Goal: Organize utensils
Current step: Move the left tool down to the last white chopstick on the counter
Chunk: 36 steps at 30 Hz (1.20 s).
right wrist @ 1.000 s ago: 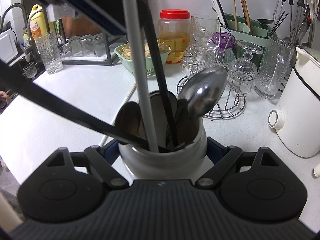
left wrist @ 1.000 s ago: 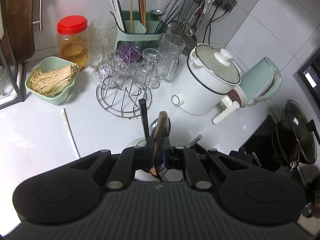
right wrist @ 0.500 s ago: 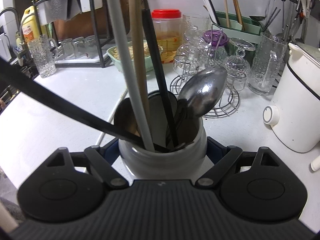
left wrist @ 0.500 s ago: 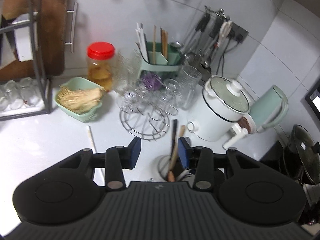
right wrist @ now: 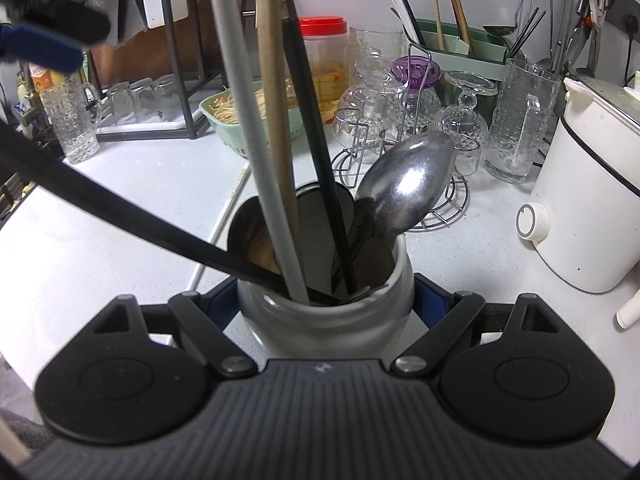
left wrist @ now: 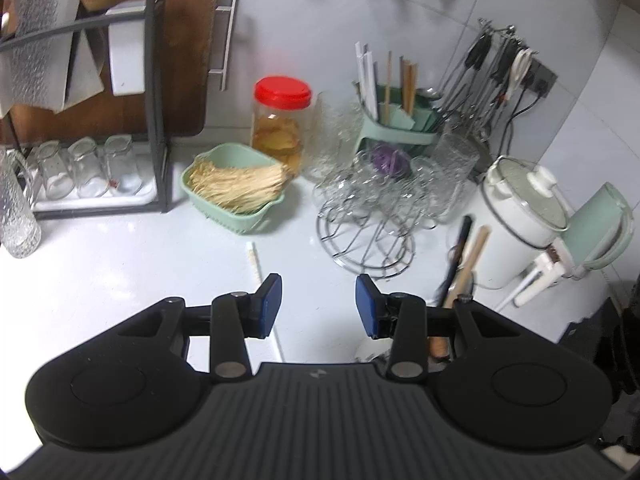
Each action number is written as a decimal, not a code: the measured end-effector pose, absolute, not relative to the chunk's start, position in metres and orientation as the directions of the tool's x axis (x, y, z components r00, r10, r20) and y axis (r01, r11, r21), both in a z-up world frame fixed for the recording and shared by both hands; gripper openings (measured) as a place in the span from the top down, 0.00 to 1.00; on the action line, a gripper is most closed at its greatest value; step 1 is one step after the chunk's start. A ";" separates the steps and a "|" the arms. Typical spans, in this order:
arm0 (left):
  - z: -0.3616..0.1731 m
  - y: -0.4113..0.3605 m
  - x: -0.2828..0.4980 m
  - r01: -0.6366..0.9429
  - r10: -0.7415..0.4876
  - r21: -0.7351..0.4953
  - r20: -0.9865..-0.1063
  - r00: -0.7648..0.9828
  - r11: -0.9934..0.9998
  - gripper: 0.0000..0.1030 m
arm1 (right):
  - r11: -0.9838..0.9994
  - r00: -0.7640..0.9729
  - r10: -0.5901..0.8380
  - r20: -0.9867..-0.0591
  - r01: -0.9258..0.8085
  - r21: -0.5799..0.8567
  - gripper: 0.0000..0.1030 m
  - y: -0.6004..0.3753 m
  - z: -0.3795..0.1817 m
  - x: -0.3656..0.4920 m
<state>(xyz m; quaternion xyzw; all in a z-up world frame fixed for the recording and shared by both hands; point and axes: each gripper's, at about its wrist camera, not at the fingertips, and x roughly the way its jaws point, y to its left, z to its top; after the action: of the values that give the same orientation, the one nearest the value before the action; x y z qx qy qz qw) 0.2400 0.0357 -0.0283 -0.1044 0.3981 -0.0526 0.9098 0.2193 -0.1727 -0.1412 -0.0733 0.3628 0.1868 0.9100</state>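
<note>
The jar [right wrist: 326, 308] stands on the counter [right wrist: 120, 216], crowded with long handles and a steel spoon [right wrist: 408, 184], clamped at its sides by the right gripper [right wrist: 326, 300]. One white chopstick [left wrist: 256, 260] lies loose on the counter, just ahead of the left gripper [left wrist: 318, 306]. Fetching it looks like the step in hand: come down low with a pad on either side of the thin stick, and grip near its middle so it lifts level. The left jaws have just been opening; they stand parted about halfway, with nothing between them.
</note>
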 end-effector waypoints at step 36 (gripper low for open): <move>-0.180 0.074 0.366 -0.070 -0.127 -0.197 -0.825 0.551 0.978 0.56 | 0.973 0.675 0.156 -0.722 -0.233 -0.008 0.12 -0.161 -0.138 0.223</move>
<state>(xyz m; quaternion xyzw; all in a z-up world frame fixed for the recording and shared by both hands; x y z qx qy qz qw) 0.3663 0.0739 -0.1801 -0.1042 0.4735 -0.0161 0.8745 0.2229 -0.1612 -0.1383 -0.0495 0.3892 0.1063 0.9137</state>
